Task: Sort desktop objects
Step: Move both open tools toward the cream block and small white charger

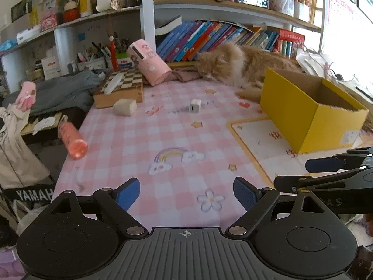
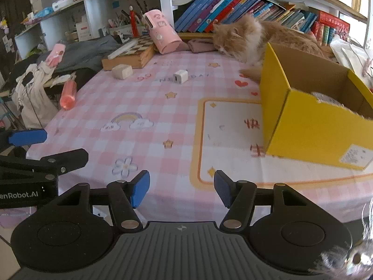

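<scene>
desktop objects scattered on pink checked tablecloth [image 1: 139, 144], all well apart from both claws. white charger cube [image 1: 195, 105] at 12 o'clock from left gripper [image 1: 186, 194], far up the cloth; beige block [image 1: 125, 107] at 11 o'clock, just beside chessboard box [image 1: 121, 87]. orange-pink bottle [image 1: 72, 141] at 10 o'clock, at the cloth's left edge. tilted pink cylinder case [image 1: 149, 61] leaning at the chessboard's far corner. yellow cardboard box [image 1: 310, 109] open-topped at 2 o'clock from left gripper, 1 o'clock from right gripper [image 2: 181, 189], standing on a white mat with orange border [image 2: 228, 140]. orange cat [image 1: 244, 63] lying behind the box, head down on the cloth. left gripper spread wide, nothing between blue pads [image 1: 127, 194]. right gripper likewise spread and holding nothing, low over the near edge.
</scene>
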`<action>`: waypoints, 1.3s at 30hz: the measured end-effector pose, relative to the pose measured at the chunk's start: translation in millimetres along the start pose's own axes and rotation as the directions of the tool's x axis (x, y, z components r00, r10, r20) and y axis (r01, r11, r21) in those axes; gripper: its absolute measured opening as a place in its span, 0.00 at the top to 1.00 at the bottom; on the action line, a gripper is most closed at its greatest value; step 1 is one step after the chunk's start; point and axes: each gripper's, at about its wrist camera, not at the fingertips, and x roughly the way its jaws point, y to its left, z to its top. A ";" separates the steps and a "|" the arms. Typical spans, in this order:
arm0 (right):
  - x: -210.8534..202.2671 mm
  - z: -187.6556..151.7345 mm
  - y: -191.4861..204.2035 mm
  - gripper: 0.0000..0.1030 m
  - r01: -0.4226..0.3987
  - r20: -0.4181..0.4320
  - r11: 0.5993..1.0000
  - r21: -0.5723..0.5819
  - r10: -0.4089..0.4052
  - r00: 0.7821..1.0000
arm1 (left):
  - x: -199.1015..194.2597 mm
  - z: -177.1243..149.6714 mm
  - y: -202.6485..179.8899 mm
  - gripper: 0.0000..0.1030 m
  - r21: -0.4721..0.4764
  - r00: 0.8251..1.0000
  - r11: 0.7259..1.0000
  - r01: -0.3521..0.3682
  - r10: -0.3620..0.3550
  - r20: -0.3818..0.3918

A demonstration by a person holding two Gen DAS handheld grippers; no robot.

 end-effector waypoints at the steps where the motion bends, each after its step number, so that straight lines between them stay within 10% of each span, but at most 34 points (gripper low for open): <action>1: 3.0 3.9 -0.3 0.38 0.005 0.004 1.000 -0.002 -0.005 1.000 | 4.1 3.5 -0.4 0.13 -0.001 1.000 1.000 -0.002 0.002 0.000; 39: 155.0 139.3 -14.4 0.34 -0.081 -0.001 0.995 -0.058 0.081 0.997 | 137.4 105.1 68.1 0.13 -0.114 0.970 0.963 -0.244 0.240 -0.047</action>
